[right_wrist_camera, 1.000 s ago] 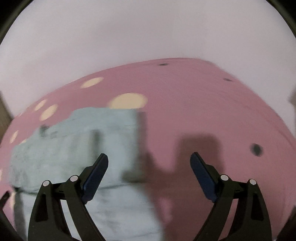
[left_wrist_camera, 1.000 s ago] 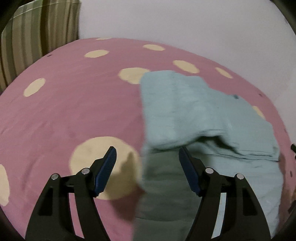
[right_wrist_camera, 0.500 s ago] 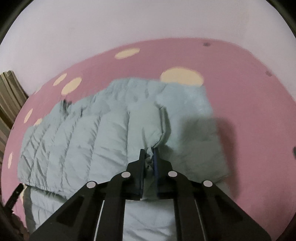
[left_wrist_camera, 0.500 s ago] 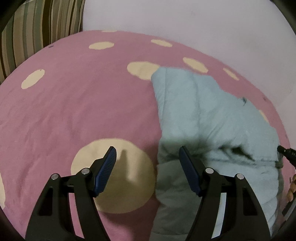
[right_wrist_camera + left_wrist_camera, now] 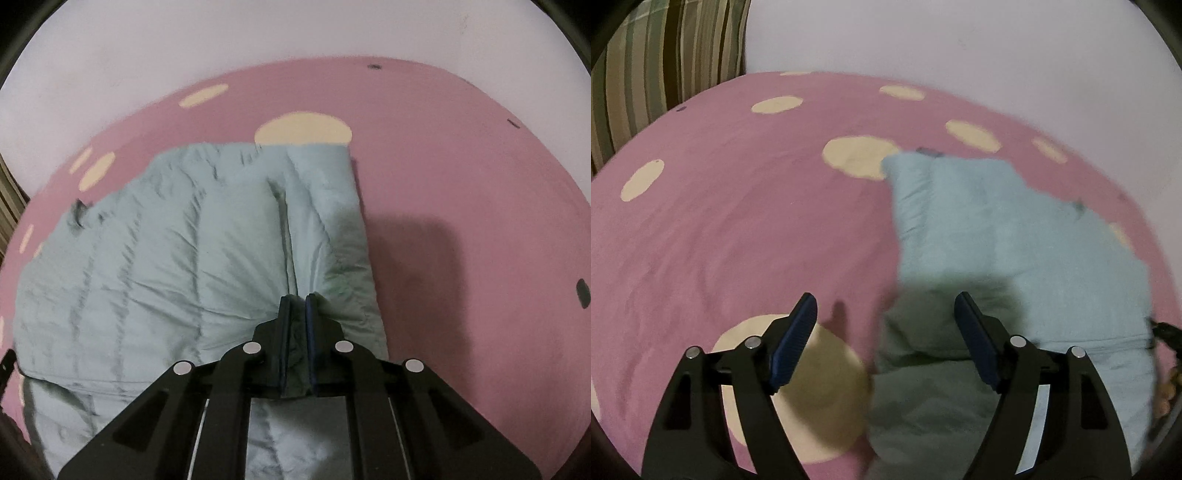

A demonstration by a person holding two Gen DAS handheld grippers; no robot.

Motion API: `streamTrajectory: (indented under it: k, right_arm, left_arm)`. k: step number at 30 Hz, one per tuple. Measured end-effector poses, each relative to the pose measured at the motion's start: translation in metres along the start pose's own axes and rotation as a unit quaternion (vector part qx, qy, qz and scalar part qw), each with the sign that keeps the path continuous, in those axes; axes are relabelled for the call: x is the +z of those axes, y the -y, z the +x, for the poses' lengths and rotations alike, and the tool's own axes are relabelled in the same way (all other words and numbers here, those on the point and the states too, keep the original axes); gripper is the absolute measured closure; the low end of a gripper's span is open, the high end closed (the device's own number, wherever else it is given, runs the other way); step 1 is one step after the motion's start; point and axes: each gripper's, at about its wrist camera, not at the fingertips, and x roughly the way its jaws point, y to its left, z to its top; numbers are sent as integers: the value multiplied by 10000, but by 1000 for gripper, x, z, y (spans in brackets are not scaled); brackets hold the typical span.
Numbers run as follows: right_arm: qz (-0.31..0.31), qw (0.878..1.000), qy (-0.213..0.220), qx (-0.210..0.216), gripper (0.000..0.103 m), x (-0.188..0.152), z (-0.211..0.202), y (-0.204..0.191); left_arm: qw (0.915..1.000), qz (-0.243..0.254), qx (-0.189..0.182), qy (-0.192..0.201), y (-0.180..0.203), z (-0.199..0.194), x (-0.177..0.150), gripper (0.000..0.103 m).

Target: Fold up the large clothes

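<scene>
The right tongs [image 5: 298, 301] pinch a fold of the pale green quilted jacket [image 5: 192, 251] on the pink spotted bed [image 5: 461, 184]; the left tongs [image 5: 884, 325] gape wide above its edge

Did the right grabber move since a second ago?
Yes. The right gripper went left from bare pink sheet onto the blue jacket and shut on it.

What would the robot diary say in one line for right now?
left gripper: open, above jacket edge | right gripper: shut on jacket | bedspread: under jacket
</scene>
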Motion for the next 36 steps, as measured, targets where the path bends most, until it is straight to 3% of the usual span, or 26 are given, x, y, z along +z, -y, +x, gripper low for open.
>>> streamTrajectory:
  k: [1,4,9,13,15,21,26,30,34,35,36]
  right_arm:
    - [-40,10000,-15,-22,96,-2,6,0]
    - [-156,9998,61,-73,93,-5,5,-2]
    - [-69,9989,462,-56,93,-3,-35,-1]
    - [-198,9968,670,397,93,3,-55,-26]
    - [-435,9954,525,670,93,2,-46,-47]
    - [-862,9950,-52,499,93,-16,11,-71]
    - [-778,9949,-8,637,92,-8,-1,-65]
    - [-683,9945,230,763,92,5,-14,-67]
    - [-686,9937,292,839,92,24,-3,-86]
    - [-700,9934,311,851,90,27,0,-90]
    - [-744,9933,314,828,81,30,6,-96]
  left_arm:
    - [9998,35,138,-163,0,11,-1,26]
    - [9993,-101,59,-353,-5,21,-5,25]
    - [9999,-118,107,55,-5,-10,-1,25]
    - [9992,1,-276,296,16,-25,11,25]
    - [9990,190,-348,223,35,-15,15,25]
    - [9979,395,-214,-469,54,43,7,25]
    - [9983,439,-127,-352,56,27,13,27]
    - [9989,295,-369,12,59,9,25,27]
    - [9981,389,-468,56,77,23,40,27]
    - [9982,403,-440,26,82,32,45,27]
    - [9983,437,-380,-18,85,39,47,27]
